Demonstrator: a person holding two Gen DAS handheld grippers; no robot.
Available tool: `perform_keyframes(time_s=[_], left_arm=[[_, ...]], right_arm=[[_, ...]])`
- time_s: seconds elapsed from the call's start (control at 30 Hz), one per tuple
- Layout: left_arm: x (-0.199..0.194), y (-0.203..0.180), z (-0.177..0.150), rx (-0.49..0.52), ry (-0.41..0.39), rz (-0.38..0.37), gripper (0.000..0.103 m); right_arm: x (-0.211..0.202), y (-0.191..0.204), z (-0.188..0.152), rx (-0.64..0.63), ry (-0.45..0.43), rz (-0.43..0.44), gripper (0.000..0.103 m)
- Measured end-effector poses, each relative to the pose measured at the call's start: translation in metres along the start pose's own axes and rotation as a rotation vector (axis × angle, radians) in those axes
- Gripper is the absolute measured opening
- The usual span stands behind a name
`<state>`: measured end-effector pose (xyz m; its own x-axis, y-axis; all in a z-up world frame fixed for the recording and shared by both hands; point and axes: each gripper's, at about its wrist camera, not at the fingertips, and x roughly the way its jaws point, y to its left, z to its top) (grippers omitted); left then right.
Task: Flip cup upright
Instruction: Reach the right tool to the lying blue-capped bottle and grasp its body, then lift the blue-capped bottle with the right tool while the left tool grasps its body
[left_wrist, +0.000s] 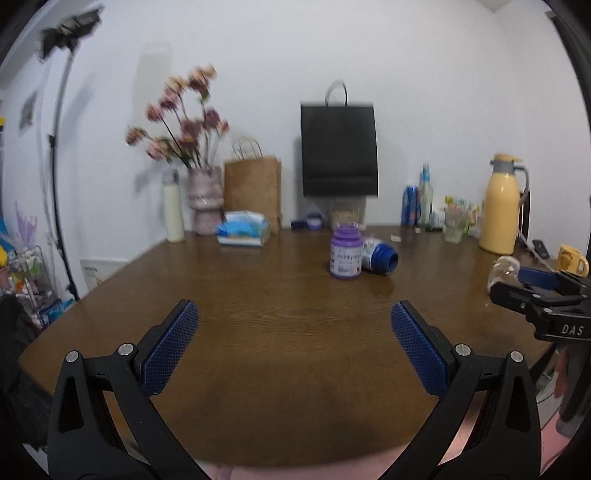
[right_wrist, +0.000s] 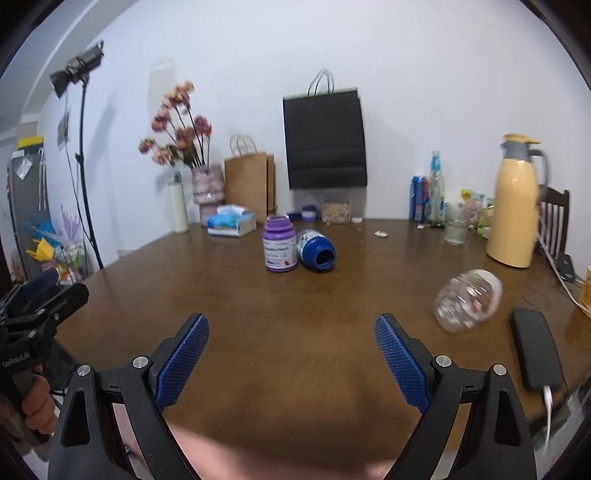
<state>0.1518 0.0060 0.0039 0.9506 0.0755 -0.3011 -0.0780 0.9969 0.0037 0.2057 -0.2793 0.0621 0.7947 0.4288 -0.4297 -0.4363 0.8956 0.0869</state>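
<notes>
Two wide-open, empty grippers' jaws; phone (right_wrist: 535, 349) beside toppled clear cup (right_wrist: 468, 300), bottles (right_wrist: 280, 244) beyond.

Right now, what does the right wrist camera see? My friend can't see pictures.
A clear glass cup lies tipped on its side on a brown wooden table, ahead and right of the open right claw. Farther back, a purple bottle stands beside a blue bottle lying down.

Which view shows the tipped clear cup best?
The right wrist view: the cup lies whole on its side, right of the open right gripper, though blurred. In the left wrist view only part of it shows, behind the right gripper.
</notes>
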Motion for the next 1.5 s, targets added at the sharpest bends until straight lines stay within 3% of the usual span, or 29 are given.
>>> perform_keyframes(time_s=[0.2, 0.23, 0.33, 0.43, 0.57, 0.63, 0.67, 0.73, 0.77, 0.83, 1.0, 1.2, 1.4, 1.5], left_arm=[[0.075, 0.005, 0.032, -0.074, 0.139, -0.064, 0.103], [0.082, 0.005, 0.036, -0.077, 0.143, -0.064, 0.103], [0.118, -0.001, 0.056, -0.027, 0.172, -0.052, 0.103], [0.147, -0.008, 0.066, 0.036, 0.172, -0.05, 0.103], [0.179, -0.009, 0.071, 0.02, 0.176, -0.078, 0.103], [0.194, -0.011, 0.071, 0.006, 0.172, -0.1, 0.103], [0.2, -0.01, 0.071, 0.002, 0.182, -0.1, 0.103], [0.212, -0.011, 0.07, -0.004, 0.2, -0.118, 0.103], [0.218, -0.013, 0.069, -0.005, 0.206, -0.13, 0.103], [0.226, -0.014, 0.068, 0.004, 0.208, -0.142, 0.103], [0.238, -0.018, 0.064, 0.003, 0.235, -0.131, 0.103], [0.221, -0.024, 0.061, 0.056, 0.213, -0.122, 0.103], [0.193, -0.033, 0.053, 0.077, 0.225, -0.17, 0.103], [0.185, -0.04, 0.05, 0.093, 0.229, -0.222, 0.103]], right_arm=[[0.077, -0.028, 0.031, 0.021, 0.095, 0.084, 0.096], [0.094, -0.033, 0.038, 0.018, 0.091, 0.092, 0.103], [0.133, -0.049, 0.055, 0.055, 0.052, 0.088, 0.103], [0.188, -0.059, 0.079, 0.023, 0.22, 0.08, 0.103], [0.252, -0.069, 0.088, 0.024, 0.33, 0.144, 0.103], [0.277, -0.07, 0.086, 0.003, 0.37, 0.108, 0.103], [0.286, -0.071, 0.085, -0.008, 0.377, 0.107, 0.101], [0.301, -0.073, 0.083, -0.002, 0.392, 0.109, 0.075], [0.306, -0.073, 0.083, 0.003, 0.4, 0.132, 0.067], [0.31, -0.073, 0.081, 0.013, 0.414, 0.161, 0.06], [0.313, -0.072, 0.083, -0.015, 0.414, 0.174, 0.059], [0.298, -0.077, 0.079, -0.015, 0.417, 0.137, 0.059], [0.246, -0.073, 0.061, -0.026, 0.423, 0.13, 0.059], [0.205, -0.061, 0.045, -0.04, 0.425, 0.178, 0.059]])
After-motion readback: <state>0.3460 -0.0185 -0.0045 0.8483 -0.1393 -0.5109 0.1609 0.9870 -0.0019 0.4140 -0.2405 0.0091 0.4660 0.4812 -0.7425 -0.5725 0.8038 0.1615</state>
